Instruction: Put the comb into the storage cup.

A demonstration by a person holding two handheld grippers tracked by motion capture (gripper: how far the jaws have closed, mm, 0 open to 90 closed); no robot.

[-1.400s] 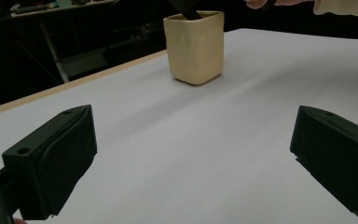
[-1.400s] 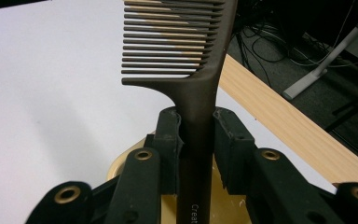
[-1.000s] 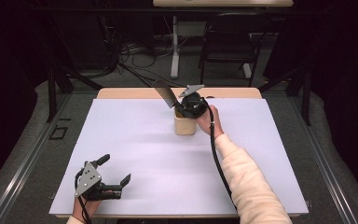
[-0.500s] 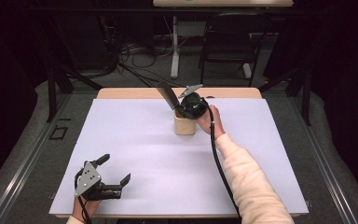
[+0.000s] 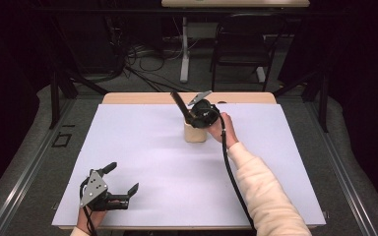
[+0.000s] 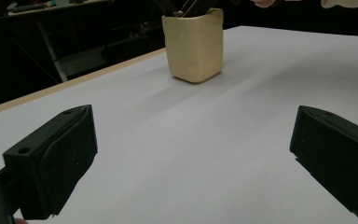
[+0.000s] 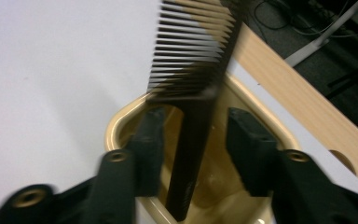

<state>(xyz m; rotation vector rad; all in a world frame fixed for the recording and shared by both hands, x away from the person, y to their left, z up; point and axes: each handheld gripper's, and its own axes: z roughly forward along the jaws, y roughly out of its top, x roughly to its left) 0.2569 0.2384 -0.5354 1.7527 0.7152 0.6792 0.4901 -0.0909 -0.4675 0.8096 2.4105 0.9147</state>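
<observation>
- Comb (image 7: 192,88): black, standing tilted inside the cream cup (image 5: 195,132); teeth end sticks up out of the rim, handle end goes down into the cup.
- Cup sits on the white sheet (image 5: 177,167) covering the desk (image 5: 241,98), toward the far edge, roughly mid-width. In the left claw view I see it as a rounded-square cream pot (image 6: 195,44) w/ dark items poking out the top.
- My right claw (image 7: 193,149) is over the cup mouth, jaws parted, one each side of the comb handle; gaps show on both sides, so it's not clamped on the comb.
- In the high view the right claw (image 5: 197,115) is just above the cup; the hand (image 5: 225,128) behind it is on the cup's right side, cream sleeve (image 5: 266,191) running back to the near edge, cable trailing along it.
- My left claw (image 5: 123,184) is near the front-left corner of the sheet, well apart from the cup, jaws spread wide w/ nothing between them.
- Left claw view (image 6: 191,154): bare white sheet between the two black pads (image 6: 56,158).
- Beyond the desk: dark floor w/ cables (image 5: 142,54) and a chair (image 5: 241,44).
</observation>
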